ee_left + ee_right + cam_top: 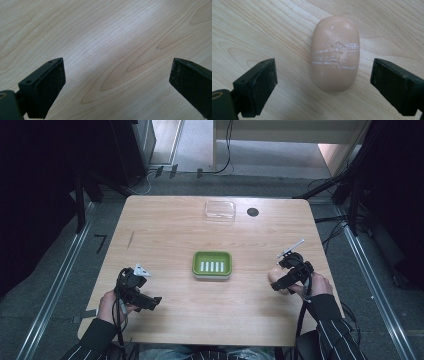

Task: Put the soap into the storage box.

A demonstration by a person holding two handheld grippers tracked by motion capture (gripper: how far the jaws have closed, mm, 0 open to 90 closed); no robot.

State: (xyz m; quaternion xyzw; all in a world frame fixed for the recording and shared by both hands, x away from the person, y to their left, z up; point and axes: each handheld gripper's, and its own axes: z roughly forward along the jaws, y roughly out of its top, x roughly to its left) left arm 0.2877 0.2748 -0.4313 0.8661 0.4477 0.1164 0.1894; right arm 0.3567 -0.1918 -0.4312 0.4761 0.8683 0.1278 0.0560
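Peach soap bar (pixel 335 53) lay flat on the desk (pixel 165 230), framed for a grasp.
Right hand-held gripper (pixel 323 86) stood wide around it, untouching; left hand-held gripper (pixel 117 85) waited wide over bare wood, near the green soap dish (pixel 197 265).

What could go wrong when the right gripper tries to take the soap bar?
1. The soap bar is rounded and smooth; it may slip out when the right gripper, now open on both sides of it, closes.
2. Scratch marks already cross the bar; a hard squeeze could mark it more.
3. The green soap dish is small, so placing could miss.
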